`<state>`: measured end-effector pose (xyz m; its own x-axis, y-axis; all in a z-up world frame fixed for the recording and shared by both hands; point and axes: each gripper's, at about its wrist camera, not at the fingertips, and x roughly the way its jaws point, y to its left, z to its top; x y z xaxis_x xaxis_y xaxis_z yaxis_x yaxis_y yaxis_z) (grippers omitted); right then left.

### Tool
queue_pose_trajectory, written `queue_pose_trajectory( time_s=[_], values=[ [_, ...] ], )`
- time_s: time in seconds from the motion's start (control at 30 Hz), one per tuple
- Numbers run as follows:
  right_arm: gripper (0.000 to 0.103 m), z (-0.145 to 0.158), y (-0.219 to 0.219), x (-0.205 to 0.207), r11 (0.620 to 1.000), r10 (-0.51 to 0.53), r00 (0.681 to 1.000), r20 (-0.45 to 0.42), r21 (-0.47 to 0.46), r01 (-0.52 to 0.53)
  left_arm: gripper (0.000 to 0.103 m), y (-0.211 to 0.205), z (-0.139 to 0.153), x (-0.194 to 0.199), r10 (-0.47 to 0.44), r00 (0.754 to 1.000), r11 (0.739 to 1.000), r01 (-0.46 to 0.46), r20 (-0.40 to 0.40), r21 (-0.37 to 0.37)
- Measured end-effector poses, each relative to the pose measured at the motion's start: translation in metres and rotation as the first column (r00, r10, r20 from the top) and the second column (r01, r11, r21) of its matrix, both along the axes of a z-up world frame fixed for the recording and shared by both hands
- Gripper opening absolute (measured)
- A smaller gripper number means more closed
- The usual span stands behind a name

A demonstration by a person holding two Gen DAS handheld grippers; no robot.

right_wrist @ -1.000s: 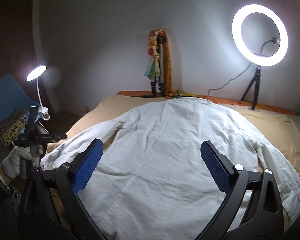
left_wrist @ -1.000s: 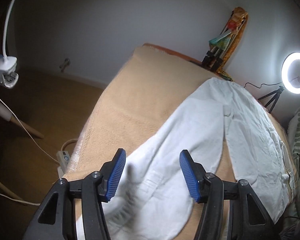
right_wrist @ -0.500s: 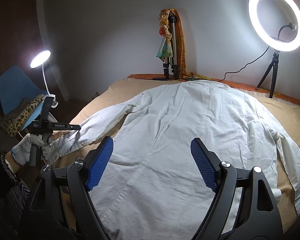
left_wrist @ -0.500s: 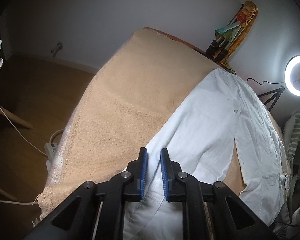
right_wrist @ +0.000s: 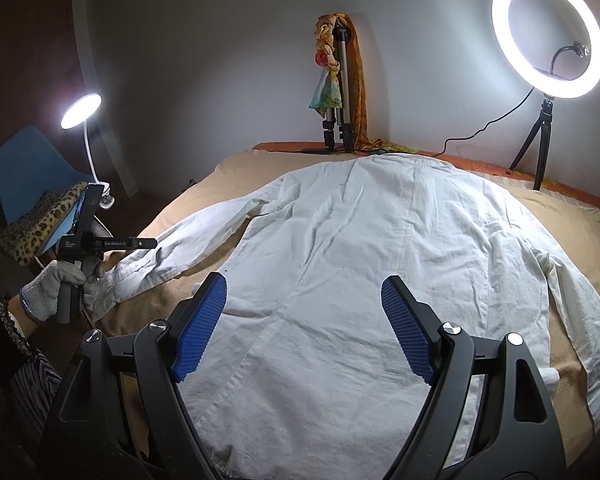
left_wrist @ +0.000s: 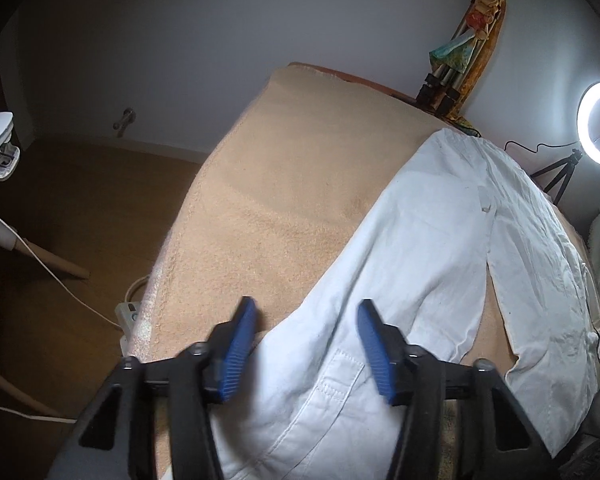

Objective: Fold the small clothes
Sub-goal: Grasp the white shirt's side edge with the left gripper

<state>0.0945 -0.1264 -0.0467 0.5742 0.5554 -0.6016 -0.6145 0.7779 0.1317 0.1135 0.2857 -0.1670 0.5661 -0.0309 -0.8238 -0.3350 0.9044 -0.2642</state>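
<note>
A white long-sleeved shirt [right_wrist: 360, 220] lies spread flat, back up, on a beige blanket [left_wrist: 280, 200]. Its left sleeve stretches toward the bed's edge. My left gripper [left_wrist: 306, 308] hangs over the sleeve's cuff [left_wrist: 332, 380]; its jaws are opening, the cloth lies below and between them, and the pads do not press on it. In the right wrist view a gloved hand [right_wrist: 44, 294] holds that gripper at the sleeve's end. My right gripper [right_wrist: 304, 280] stands open just above the shirt's lower back, holding nothing.
A ring light [right_wrist: 548, 32] on a tripod and a second tripod with draped cloth [right_wrist: 340, 92] stand at the bed's far edge. A desk lamp [right_wrist: 82, 110], blue chair [right_wrist: 24, 160] and leopard cushion [right_wrist: 40, 220] are at the left. A power strip [left_wrist: 128, 312] lies on the floor.
The left jaws shut almost fully over the sleeve, then spread apart again. Both grippers sank a little toward the shirt, and the right jaws narrowed slightly.
</note>
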Motion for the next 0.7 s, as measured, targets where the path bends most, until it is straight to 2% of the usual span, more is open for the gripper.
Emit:
queue_pose_trajectory(
  time_s=[0.07, 0.1, 0.2, 0.3, 0.4, 0.5, 0.7],
  values=[
    [0.083, 0.001, 0.001, -0.001, 1.000, -0.003, 1.000, 0.003, 0.000, 0.003, 0.023, -0.002, -0.005, 0.002, -0.004, 1.000, 1.000, 0.004, -0.007, -0.020],
    [0.083, 0.001, 0.001, -0.001, 1.000, -0.002, 1.000, 0.005, -0.001, 0.002, 0.014, -0.003, -0.004, 0.003, -0.009, 1.000, 1.000, 0.009, -0.003, -0.021],
    [0.083, 0.001, 0.002, -0.003, 1.000, 0.003, 1.000, 0.007, -0.003, -0.003, 0.000, -0.005, 0.000, 0.004, -0.015, 1.000, 0.999, 0.016, 0.023, -0.052],
    [0.083, 0.000, 0.003, -0.006, 1.000, 0.007, 1.000, 0.020, -0.014, -0.006, 0.000, -0.007, 0.014, 0.000, -0.006, 0.996, 0.994, 0.016, 0.088, -0.113],
    [0.083, 0.001, 0.004, -0.007, 1.000, 0.011, 1.000, 0.025, -0.017, -0.011, 0.000, -0.019, 0.037, -0.002, -0.025, 0.984, 0.981, 0.058, 0.174, -0.185],
    [0.083, 0.000, 0.003, -0.007, 1.000, 0.013, 1.000, 0.023, -0.017, -0.013, 0.000, -0.048, 0.060, 0.000, -0.091, 0.970, 0.979, 0.129, 0.227, -0.156],
    [0.083, 0.001, 0.000, -0.006, 1.000, 0.006, 1.000, 0.013, -0.011, -0.006, 0.000, -0.113, 0.088, 0.010, -0.224, 0.934, 0.956, 0.267, 0.280, -0.124]
  ],
)
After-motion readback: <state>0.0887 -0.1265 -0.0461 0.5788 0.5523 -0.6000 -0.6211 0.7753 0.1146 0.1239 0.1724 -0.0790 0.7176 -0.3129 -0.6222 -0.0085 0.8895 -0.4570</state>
